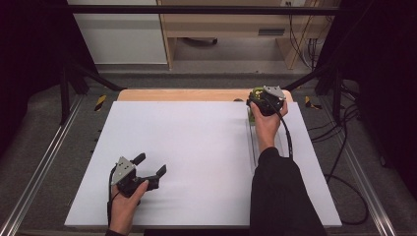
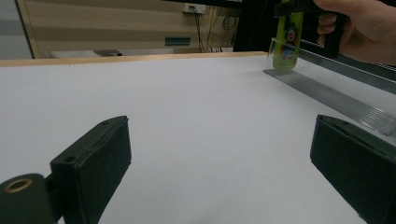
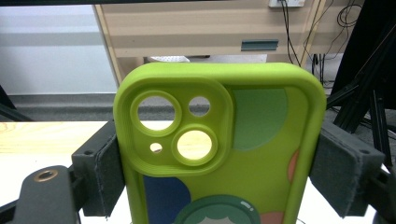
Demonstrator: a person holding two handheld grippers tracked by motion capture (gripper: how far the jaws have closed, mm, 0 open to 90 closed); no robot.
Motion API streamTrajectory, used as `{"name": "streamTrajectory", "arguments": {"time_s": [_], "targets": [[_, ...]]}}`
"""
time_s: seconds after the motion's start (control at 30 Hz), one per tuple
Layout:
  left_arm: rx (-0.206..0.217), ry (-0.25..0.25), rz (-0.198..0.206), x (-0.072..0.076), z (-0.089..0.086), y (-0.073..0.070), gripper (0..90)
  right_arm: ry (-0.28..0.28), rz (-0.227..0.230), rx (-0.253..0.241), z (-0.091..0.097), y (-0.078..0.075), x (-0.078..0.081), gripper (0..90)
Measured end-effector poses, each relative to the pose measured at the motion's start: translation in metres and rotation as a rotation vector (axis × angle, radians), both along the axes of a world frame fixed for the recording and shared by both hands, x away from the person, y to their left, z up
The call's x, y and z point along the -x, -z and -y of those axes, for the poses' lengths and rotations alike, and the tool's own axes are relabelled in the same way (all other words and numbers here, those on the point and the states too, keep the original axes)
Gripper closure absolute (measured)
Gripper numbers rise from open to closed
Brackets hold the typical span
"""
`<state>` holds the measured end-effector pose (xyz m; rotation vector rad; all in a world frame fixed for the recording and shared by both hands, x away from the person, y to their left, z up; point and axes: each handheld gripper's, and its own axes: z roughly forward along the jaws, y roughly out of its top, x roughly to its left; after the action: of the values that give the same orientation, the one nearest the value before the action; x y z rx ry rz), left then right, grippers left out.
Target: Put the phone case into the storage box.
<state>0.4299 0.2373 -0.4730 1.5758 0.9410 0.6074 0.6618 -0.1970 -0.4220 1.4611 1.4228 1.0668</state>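
High view: the right hand-held gripper (image 1: 256, 104) sits at the far right of the white bench (image 1: 196, 157), and the green phone case (image 1: 252, 114) under it is mostly hidden by the hand and the tool, so little more than a green sliver shows. A clear rack (image 1: 254, 147) runs back along the bench from there, faint and hard to trace against the white. Seen from the right gripper view, the phone case (image 3: 219, 154) stands upright between the two padded jaws, which are clenched on its long edges; its lower part is cut off by the frame, so the printed figure is only partly readable. From the left gripper view, the case (image 2: 286, 39) stands at the far end of the rack (image 2: 327, 93), its top covered by the tool. The left hand-held gripper (image 1: 147, 169) rests near the front left, released, jaws spread with nothing between them.
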Motion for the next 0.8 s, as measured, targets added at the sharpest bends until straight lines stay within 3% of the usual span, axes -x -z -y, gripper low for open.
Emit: {"name": "streamTrajectory", "arguments": {"time_s": [0.8], "targets": [[-0.003, 0.009, -0.003, 0.0001, 0.0016, 0.0001, 5.1, 0.003, 0.0, 0.024, -0.0025, 0.0072, 0.0004, 16.3]]}}
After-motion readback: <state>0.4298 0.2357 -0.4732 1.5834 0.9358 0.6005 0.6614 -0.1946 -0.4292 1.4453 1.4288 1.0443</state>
